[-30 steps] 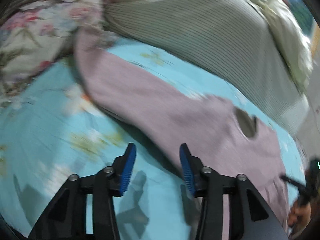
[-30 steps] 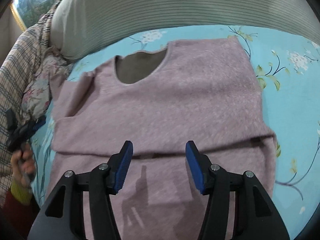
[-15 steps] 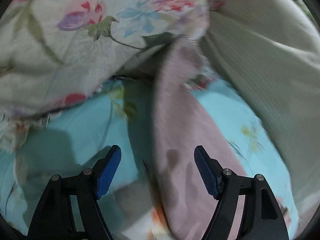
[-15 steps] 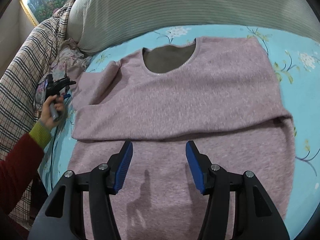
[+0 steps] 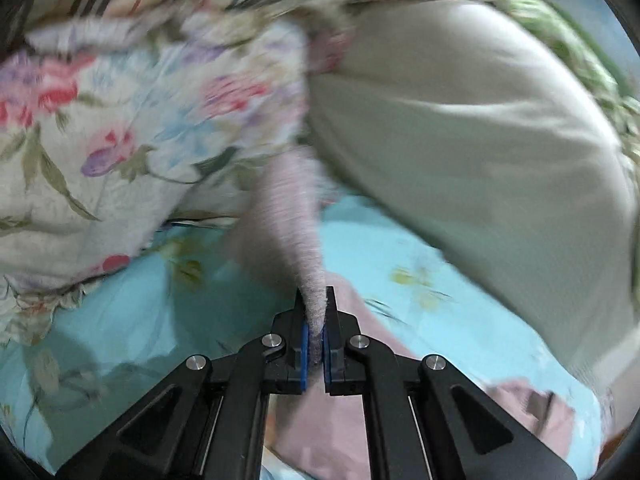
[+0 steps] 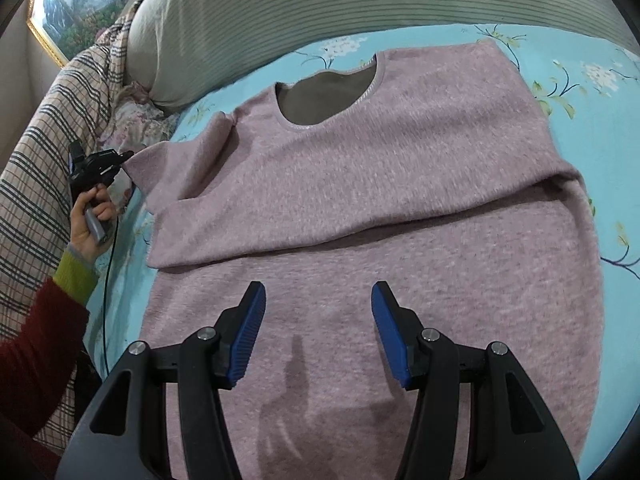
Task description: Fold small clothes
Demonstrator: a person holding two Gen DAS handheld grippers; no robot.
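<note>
Since the frame half a second earlier, the left claw (image 5: 315, 334) has closed: its blue pads, then spread wide on either side of the sleeve (image 5: 294, 236), are now pinching the sleeve's end between them. From the right wrist view, the left claw (image 6: 128, 156) is sitting at the far left of the bed, gripped by the person's left hand (image 6: 90, 222), which is wrapped around the handle with the forearm in a dark red sleeve with a green cuff reaching in from the lower left. A black cable is hanging down from that hand.

One pink sweater (image 6: 372, 216) is lying spread flat on the light blue floral bedsheet (image 6: 600, 92), neckline toward the pillow, with the nearer part forming a fold line across the middle. The pinched sleeve is extending out from the garment's left shoulder.

The right claw (image 6: 318, 330) is hovering over the lower part of the sweater, its two blue-padded fingers (image 6: 250, 334) standing well apart and holding nothing.

One grey striped pillow (image 6: 360, 8) is lying behind the sweater. One plaid blanket (image 6: 36, 152) and one floral quilt (image 5: 120, 120) are bunched at the left side of the bed. One framed picture (image 6: 76, 8) is hanging on the wall.
</note>
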